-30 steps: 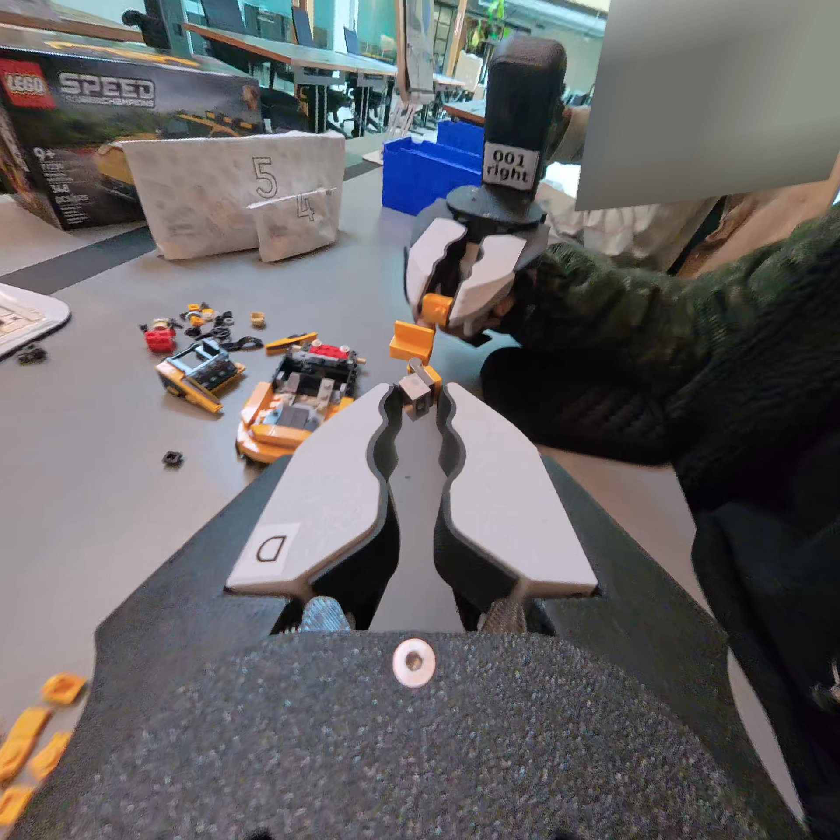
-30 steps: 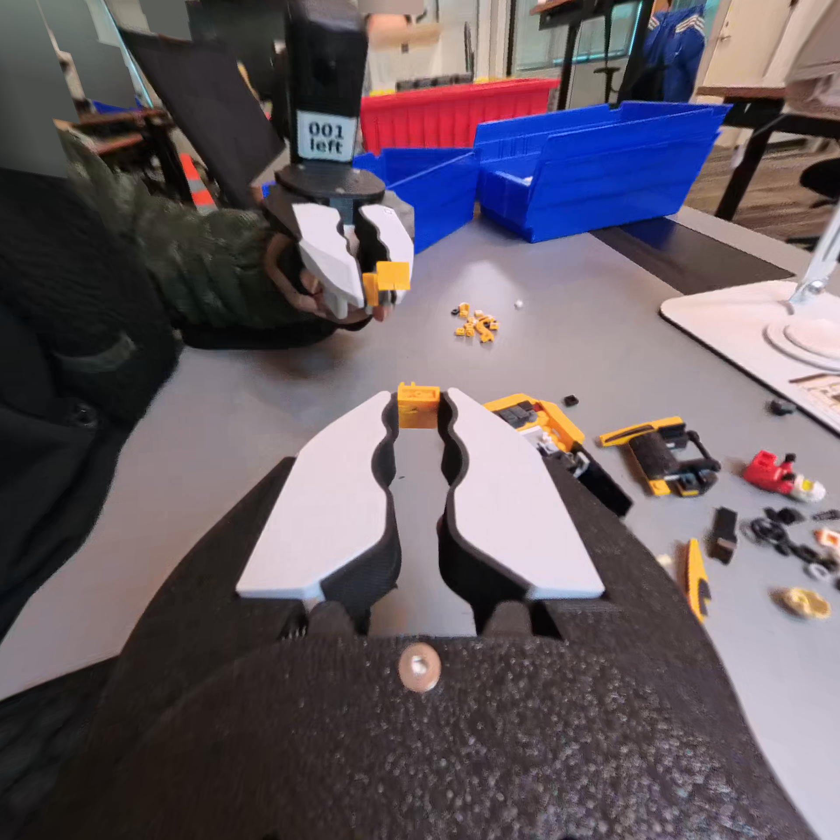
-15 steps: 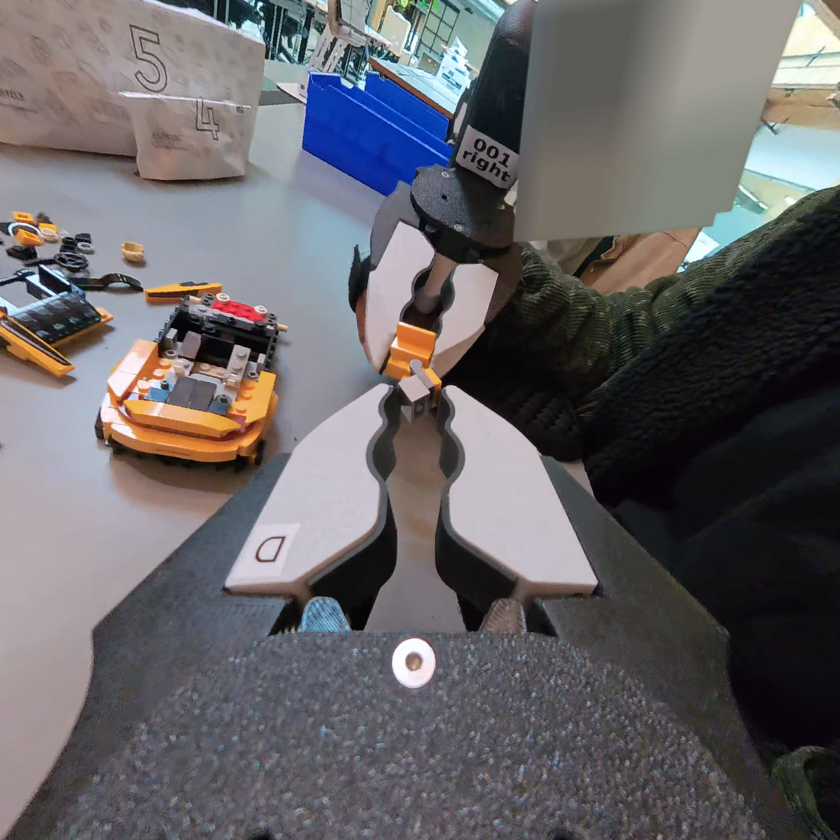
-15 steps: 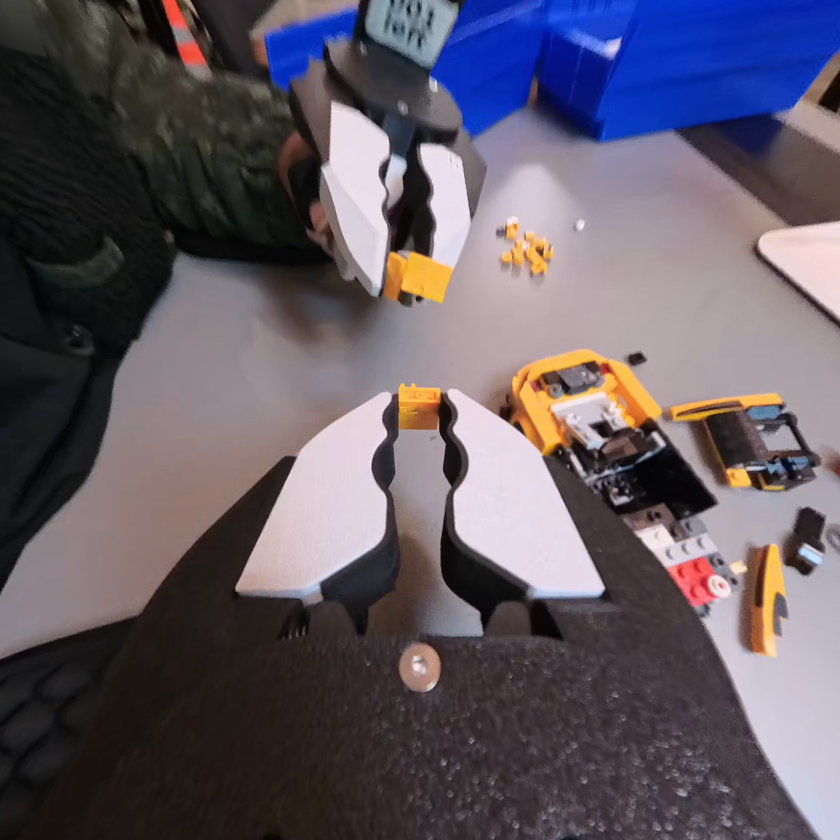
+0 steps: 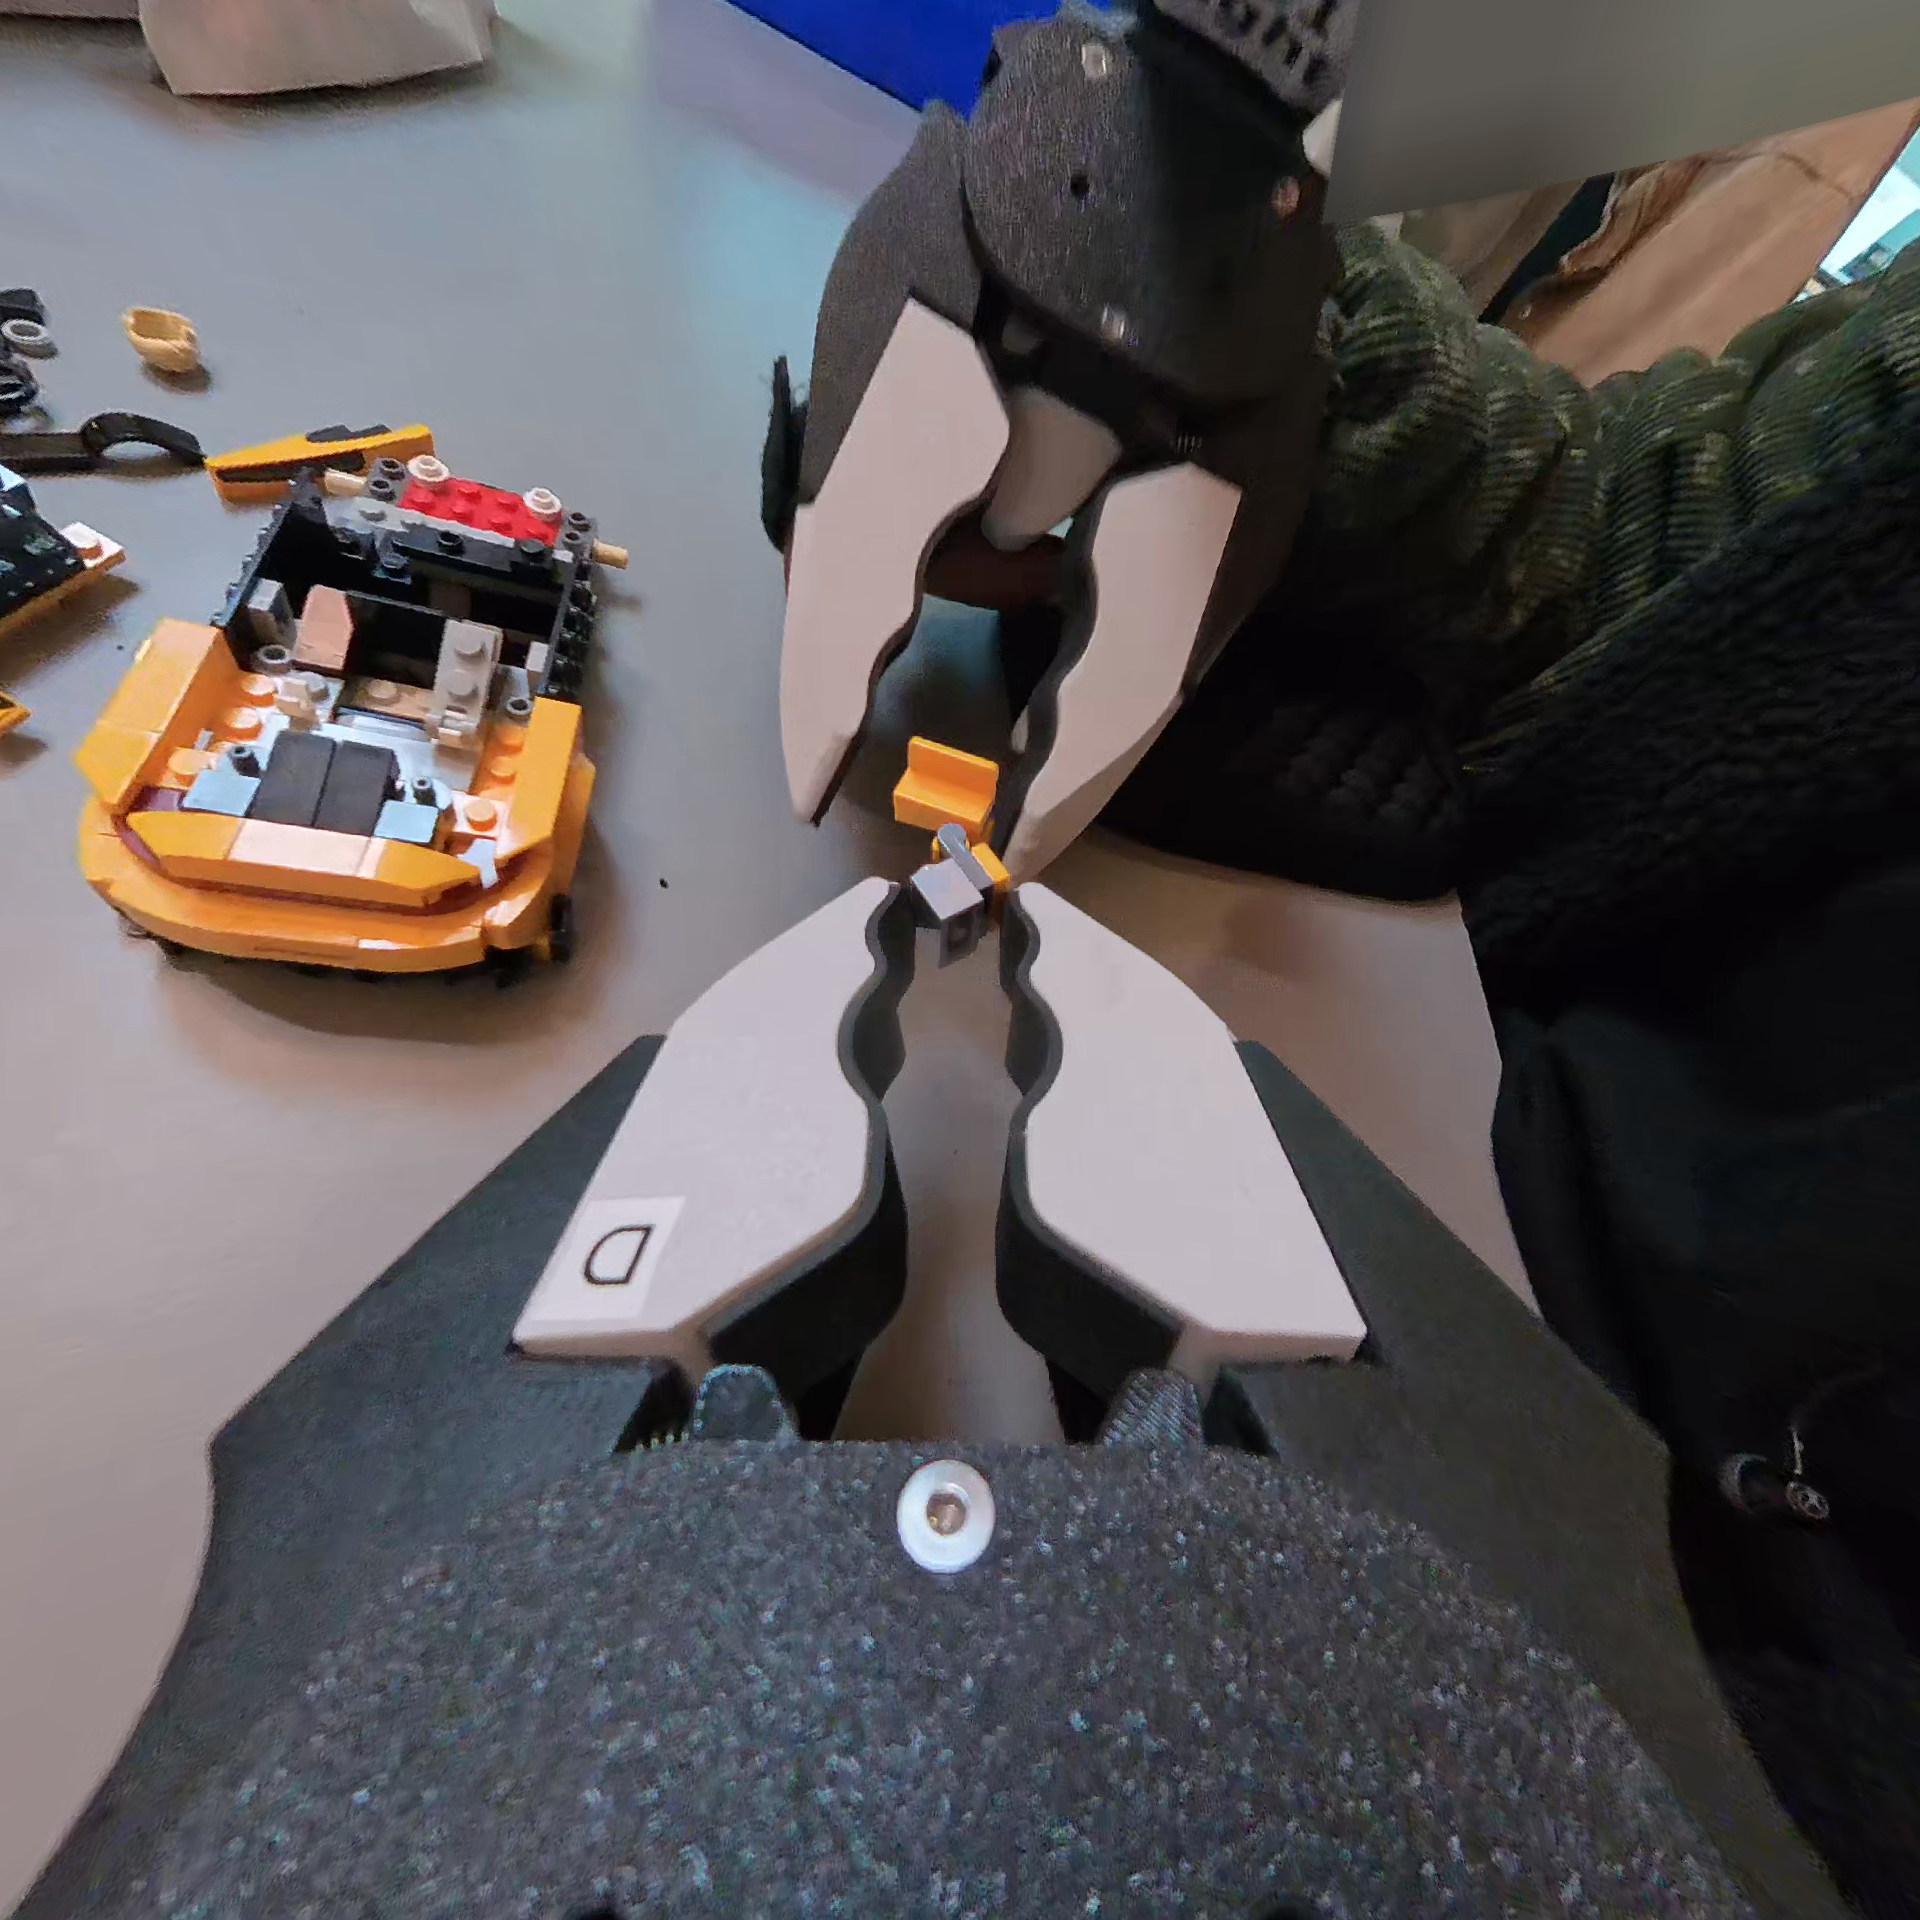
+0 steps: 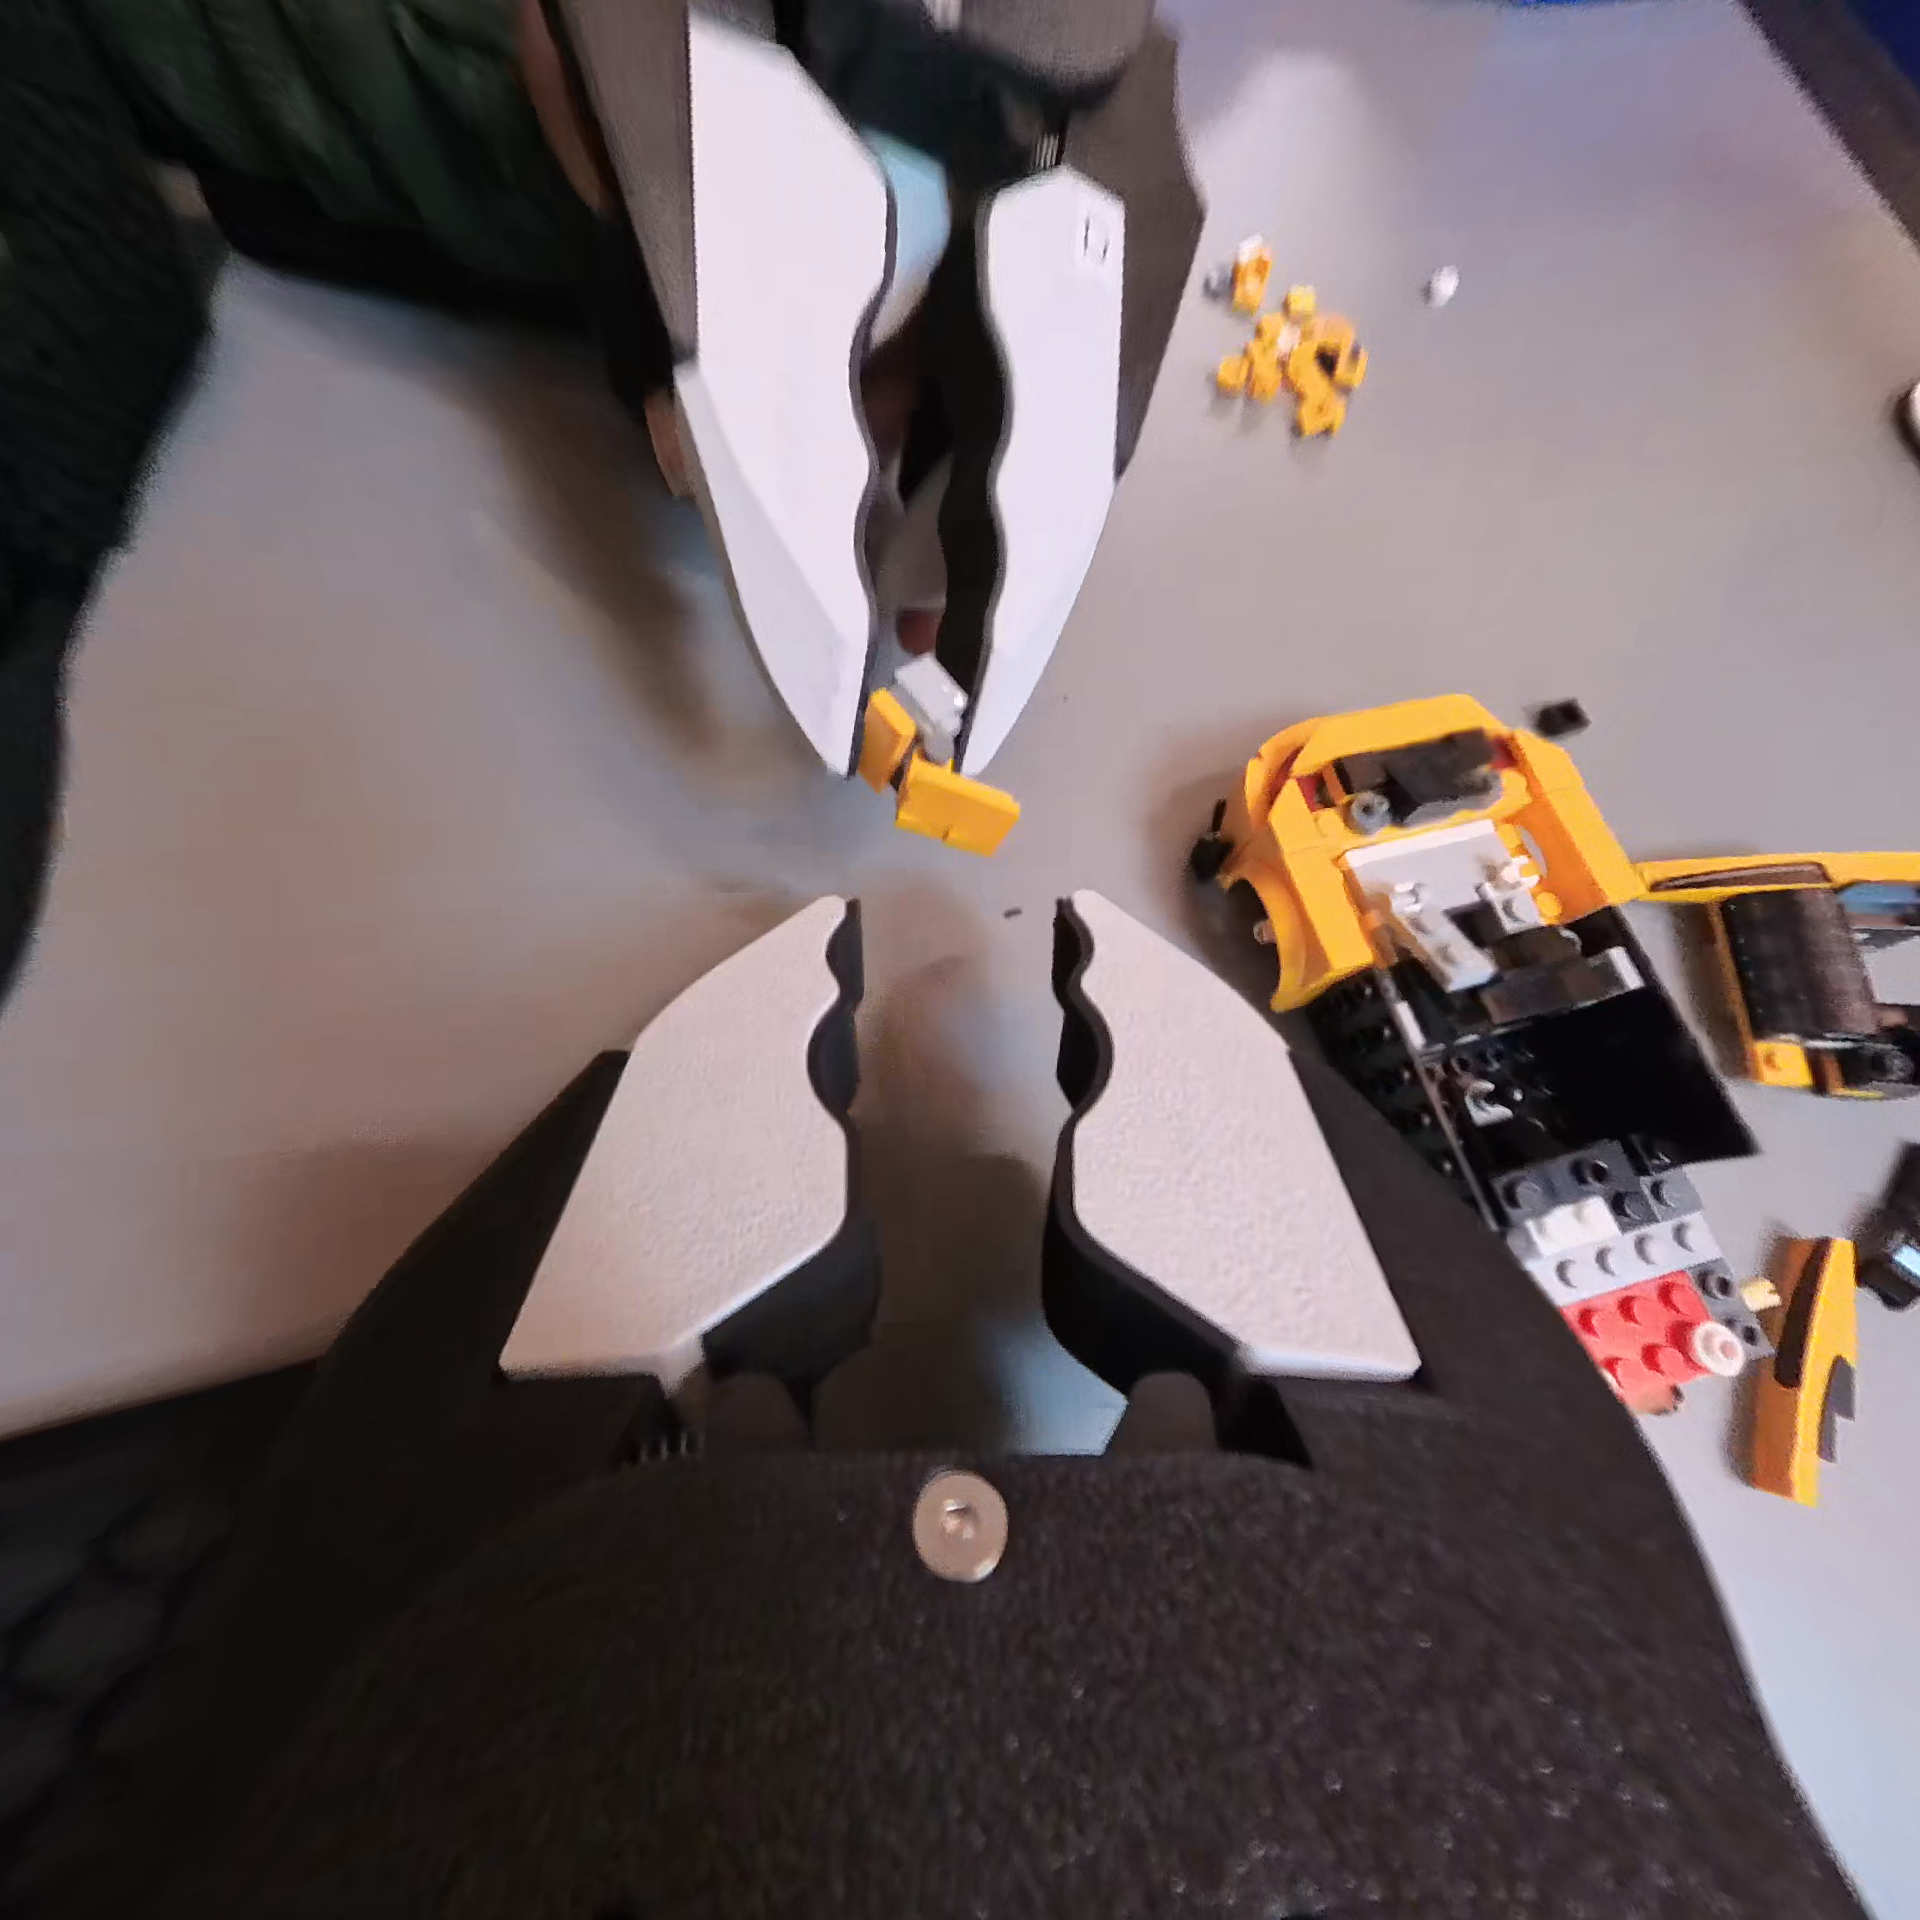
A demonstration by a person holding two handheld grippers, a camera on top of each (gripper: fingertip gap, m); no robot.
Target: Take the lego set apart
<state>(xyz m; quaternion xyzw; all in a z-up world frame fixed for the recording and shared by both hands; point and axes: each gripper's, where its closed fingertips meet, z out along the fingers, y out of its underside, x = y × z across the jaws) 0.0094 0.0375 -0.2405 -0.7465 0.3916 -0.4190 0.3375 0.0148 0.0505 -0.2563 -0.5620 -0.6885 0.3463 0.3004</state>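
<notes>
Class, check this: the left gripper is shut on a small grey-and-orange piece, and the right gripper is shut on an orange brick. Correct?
Not quite. The right gripper is open and empty, as the right wrist view shows. The left gripper is indeed shut on the grey-and-orange piece.

- Pale grey, wavy-edged fingers (image 5: 758, 1122) are being carried on grainy black housings.
- A silver screw (image 5: 944, 1527) is being shown.
- A lettered sticker (image 5: 613, 1257) is being displayed.
- A dark green knitted sleeve (image 5: 1621, 520) is being worn.

The grey table (image 5: 520, 260) carries a half-stripped orange lego car (image 5: 332, 748) (roofless) and loose orange bricks (image 6: 1288, 353).
</notes>
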